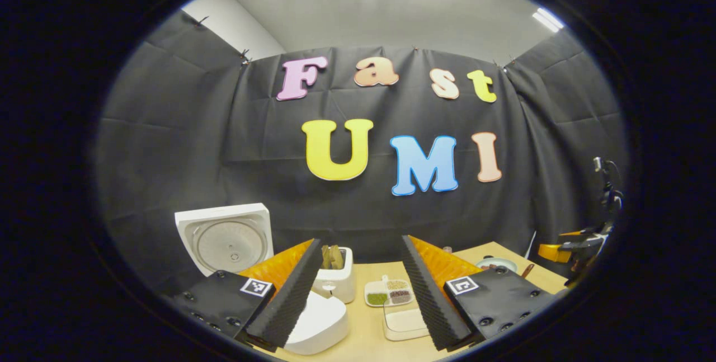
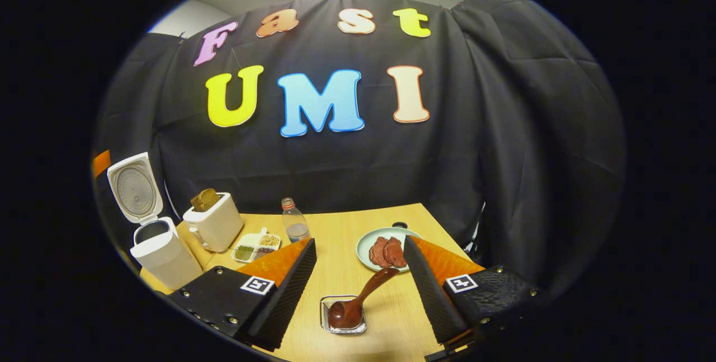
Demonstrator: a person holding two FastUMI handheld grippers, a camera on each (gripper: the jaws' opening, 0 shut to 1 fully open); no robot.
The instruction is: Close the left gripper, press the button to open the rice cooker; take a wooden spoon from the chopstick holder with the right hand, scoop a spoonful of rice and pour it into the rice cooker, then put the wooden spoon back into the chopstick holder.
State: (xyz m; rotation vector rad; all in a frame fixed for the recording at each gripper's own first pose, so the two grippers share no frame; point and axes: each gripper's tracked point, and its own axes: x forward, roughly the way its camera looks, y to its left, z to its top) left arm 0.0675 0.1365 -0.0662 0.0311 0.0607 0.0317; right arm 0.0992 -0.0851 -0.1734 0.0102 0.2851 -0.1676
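while one wooden spoon (image 2: 358, 300) rests, two claws gape

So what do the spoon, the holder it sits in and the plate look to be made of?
The spoon looks like dark wood with a glossy varnish; it shines under the light. Its holder seems to be bright metal, probably wire or mesh, though it is too small to be sure. The plate looks like glazed ceramic, pale and smooth, possibly melamine.

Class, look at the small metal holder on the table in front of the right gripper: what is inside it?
A wooden spoon sits in the holder, bowl down, handle leaning out toward the plate. The spoon's bowl covers the holder's bottom, so anything beneath it cannot be seen.
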